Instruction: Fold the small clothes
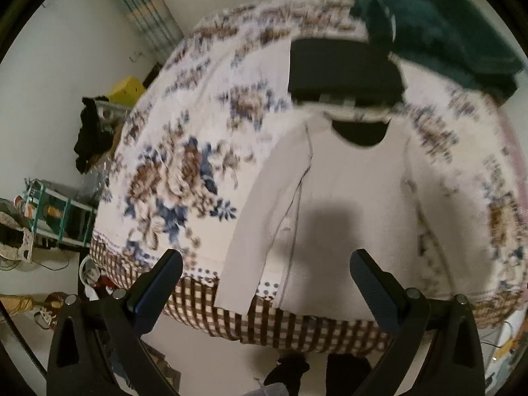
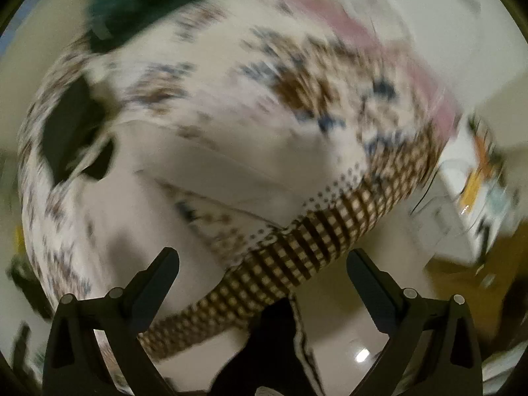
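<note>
A white long-sleeved top (image 1: 349, 178) lies flat on the floral bedspread (image 1: 184, 151), its neck towards the far side and one sleeve (image 1: 264, 217) stretched along its left side to the bed's front edge. My left gripper (image 1: 265, 264) is open and empty, held above the top's hem. In the blurred right wrist view the same top (image 2: 231, 165) lies across the bed, and my right gripper (image 2: 262, 260) is open and empty above the bed's checked front edge (image 2: 297, 257).
A folded black garment (image 1: 343, 69) lies just beyond the top's neck. A dark green fleece (image 1: 455, 43) sits at the bed's far right corner. A rack with clutter (image 1: 56, 214) and a yellow box (image 1: 127, 90) stand on the floor at left.
</note>
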### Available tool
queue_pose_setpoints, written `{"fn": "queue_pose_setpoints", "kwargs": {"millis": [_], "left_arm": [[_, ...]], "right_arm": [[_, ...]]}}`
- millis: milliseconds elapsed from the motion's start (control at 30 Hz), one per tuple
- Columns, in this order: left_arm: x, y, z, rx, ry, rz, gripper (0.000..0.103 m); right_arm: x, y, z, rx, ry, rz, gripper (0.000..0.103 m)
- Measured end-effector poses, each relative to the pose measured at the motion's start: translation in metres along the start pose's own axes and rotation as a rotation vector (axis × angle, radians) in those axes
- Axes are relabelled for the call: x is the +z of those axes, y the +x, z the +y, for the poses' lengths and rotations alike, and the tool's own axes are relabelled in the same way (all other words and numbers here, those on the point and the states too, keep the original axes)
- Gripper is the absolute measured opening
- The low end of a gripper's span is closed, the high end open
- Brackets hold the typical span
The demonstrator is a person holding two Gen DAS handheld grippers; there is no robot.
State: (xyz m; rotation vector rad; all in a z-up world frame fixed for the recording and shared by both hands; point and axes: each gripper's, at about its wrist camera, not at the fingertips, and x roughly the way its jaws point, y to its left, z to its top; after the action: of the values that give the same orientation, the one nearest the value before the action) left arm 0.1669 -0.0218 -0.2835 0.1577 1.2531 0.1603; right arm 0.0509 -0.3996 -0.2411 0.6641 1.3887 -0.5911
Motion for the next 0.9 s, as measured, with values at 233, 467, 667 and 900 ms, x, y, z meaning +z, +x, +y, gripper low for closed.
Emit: {"fn": "queue_pose_setpoints", "kwargs": {"millis": [233,467,667,900], "left_arm": [[-0.018,0.135,-0.027,0.106,-0.035,0.172,0.103],[-0.028,0.212,-0.047,0.124,-0.033,0.254,0.103],[-0.023,0.228,-0.055,0.058,-0.032,0.251,0.103],[-0.011,0.22,-0.044,0.0,-0.063,0.208,0.103]], "right_arm": [[0.032,0.223,-0.089,0.012,0.26,0.212,0.092],[0.018,0.289,-0.09,0.129,0.357,0.196,0.033],[0.02,0.248,-0.117,0.196,0.391,0.066,0.004],[0.087,0.146,-0.086,0.203,0.329,-0.088,0.004]]}}
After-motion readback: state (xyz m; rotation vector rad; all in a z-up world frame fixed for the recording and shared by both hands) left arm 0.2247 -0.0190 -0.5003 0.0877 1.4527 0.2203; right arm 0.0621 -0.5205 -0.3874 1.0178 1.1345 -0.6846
